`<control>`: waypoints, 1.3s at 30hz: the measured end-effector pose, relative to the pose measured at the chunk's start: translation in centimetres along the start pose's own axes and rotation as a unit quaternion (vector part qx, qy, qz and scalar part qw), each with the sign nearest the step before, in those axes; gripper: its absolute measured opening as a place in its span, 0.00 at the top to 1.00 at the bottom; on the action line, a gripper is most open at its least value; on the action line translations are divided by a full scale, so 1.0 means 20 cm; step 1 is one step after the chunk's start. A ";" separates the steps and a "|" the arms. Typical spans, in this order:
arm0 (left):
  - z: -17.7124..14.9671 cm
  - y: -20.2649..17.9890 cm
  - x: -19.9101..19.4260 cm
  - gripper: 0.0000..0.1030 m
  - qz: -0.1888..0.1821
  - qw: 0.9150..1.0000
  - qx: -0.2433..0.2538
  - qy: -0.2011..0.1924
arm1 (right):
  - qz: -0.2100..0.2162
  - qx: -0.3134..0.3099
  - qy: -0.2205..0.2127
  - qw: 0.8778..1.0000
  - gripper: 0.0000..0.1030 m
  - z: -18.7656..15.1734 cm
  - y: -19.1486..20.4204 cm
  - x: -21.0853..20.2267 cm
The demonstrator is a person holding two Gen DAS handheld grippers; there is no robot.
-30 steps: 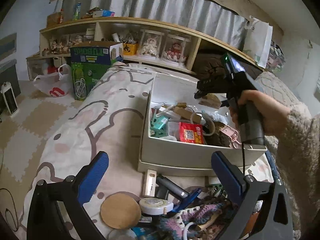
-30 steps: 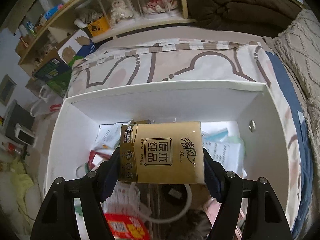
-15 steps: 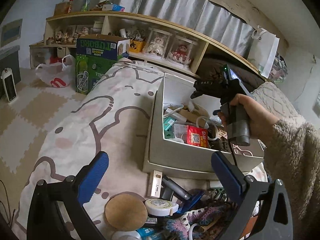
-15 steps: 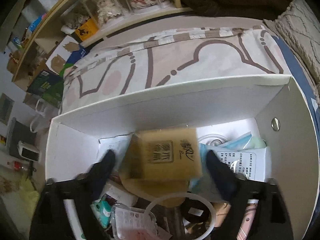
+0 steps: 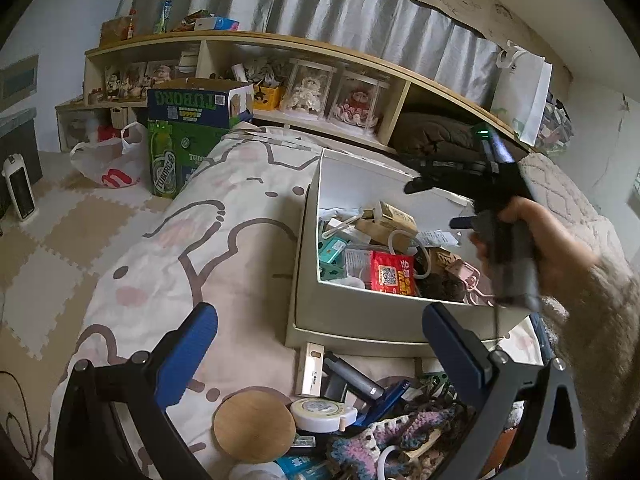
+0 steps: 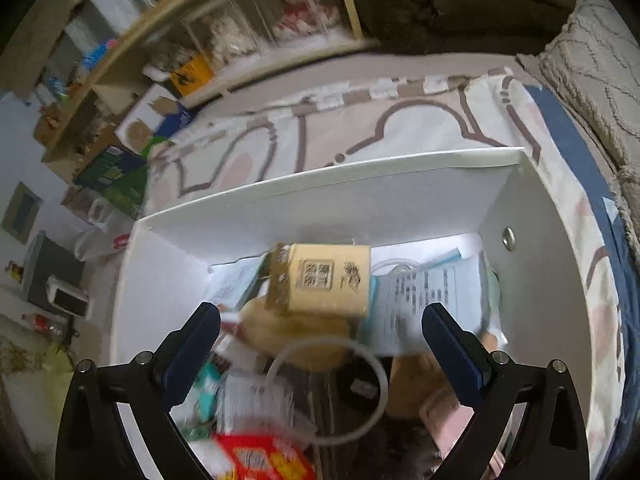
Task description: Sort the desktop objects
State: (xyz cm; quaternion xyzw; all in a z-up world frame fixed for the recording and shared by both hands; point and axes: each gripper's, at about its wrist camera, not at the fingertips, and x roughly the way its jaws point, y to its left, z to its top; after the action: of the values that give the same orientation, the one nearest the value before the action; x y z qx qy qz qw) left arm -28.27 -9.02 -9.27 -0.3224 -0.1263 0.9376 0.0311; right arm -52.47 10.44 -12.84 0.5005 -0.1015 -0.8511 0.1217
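Small things like the round wooden coaster point(image 5: 254, 426) lie right under my wide, empty left gripper point(image 5: 318, 354), nearer than my wide, empty right gripper point(image 6: 320, 346) over the tan tissue pack point(image 6: 324, 280) in the white box point(image 6: 320, 196).

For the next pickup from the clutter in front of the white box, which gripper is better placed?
Left. The left gripper is open and hangs right over the loose pile: tape roll, wooden disc. The right gripper, also open, is over the white box, beside the tan tissue pack.
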 end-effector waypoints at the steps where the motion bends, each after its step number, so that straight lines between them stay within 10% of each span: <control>1: 0.00 0.00 0.00 0.00 0.001 1.000 0.000 0.000 | 0.002 -0.009 -0.006 1.000 0.02 -0.02 0.01 -0.04; 39: -0.06 -0.33 -0.49 0.00 0.021 0.996 0.058 -0.062 | -0.009 -0.131 -0.185 0.974 0.00 -0.99 -0.11 -1.15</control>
State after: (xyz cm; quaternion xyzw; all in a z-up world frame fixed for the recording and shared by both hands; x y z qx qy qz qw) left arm -19.88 -3.81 -2.64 -0.2635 -0.0667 0.9621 0.0224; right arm -24.60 18.62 -3.86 0.3150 -0.0057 -0.9359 0.1580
